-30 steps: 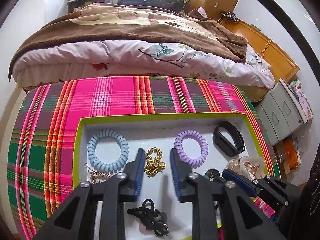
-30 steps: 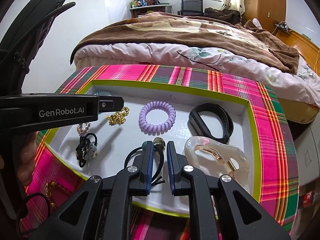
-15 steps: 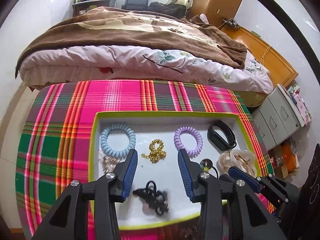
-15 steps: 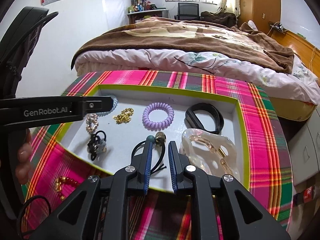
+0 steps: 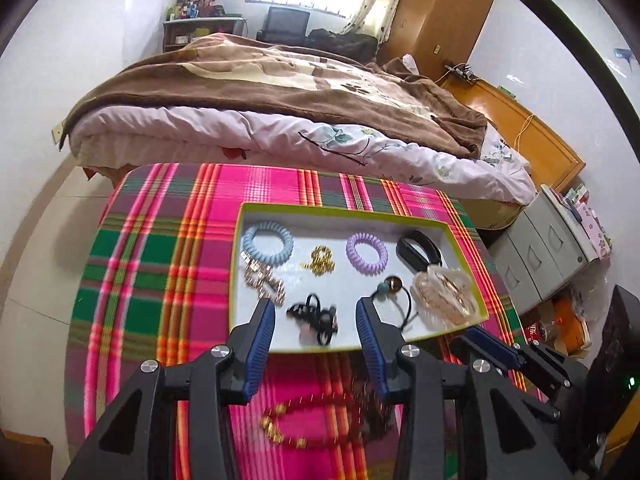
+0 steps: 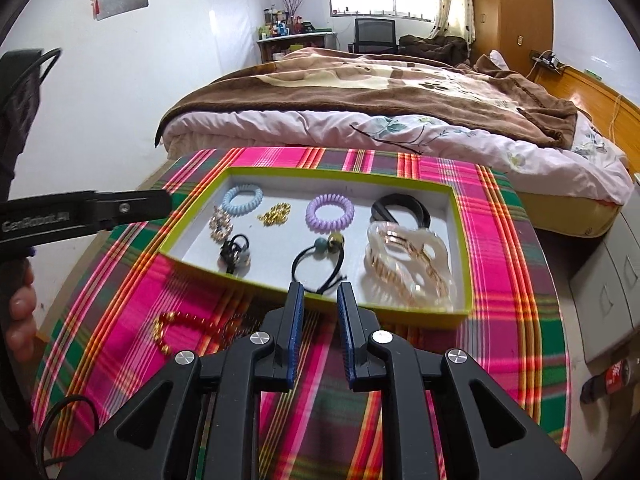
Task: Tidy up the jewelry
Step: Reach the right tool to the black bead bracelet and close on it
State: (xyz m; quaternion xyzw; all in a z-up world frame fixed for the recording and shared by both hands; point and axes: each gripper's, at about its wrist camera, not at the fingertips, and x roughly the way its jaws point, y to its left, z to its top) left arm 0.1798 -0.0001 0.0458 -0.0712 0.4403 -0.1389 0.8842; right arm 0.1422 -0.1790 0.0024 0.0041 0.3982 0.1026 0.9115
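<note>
The jewelry tray [image 6: 460, 248] sits on the plaid-covered table [image 6: 512, 280], holding hair ties, a gold chain [image 6: 274, 213] and a clear clip [image 6: 408, 264]. Before the tray, the right gripper [image 6: 320, 312] has fingers narrowly apart, empty. The left gripper [image 5: 316, 332], blurrily lettered "GenRobot.AI", has just spread its fingers, empty too.

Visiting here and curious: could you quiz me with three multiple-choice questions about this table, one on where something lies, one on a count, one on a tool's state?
1. Where is the red bracelet?
A in the tray
B on the cloth, outside the tray
C on the bed

2. How many spiral hair ties lie in the tray?
A two
B four
C none

3. The left tool is:
A gripping a ring
B open, empty
C out of view

Answers: B, it lies before the tray's near rim; A, one blue, one purple; B, nothing sits between its fingers.
</note>
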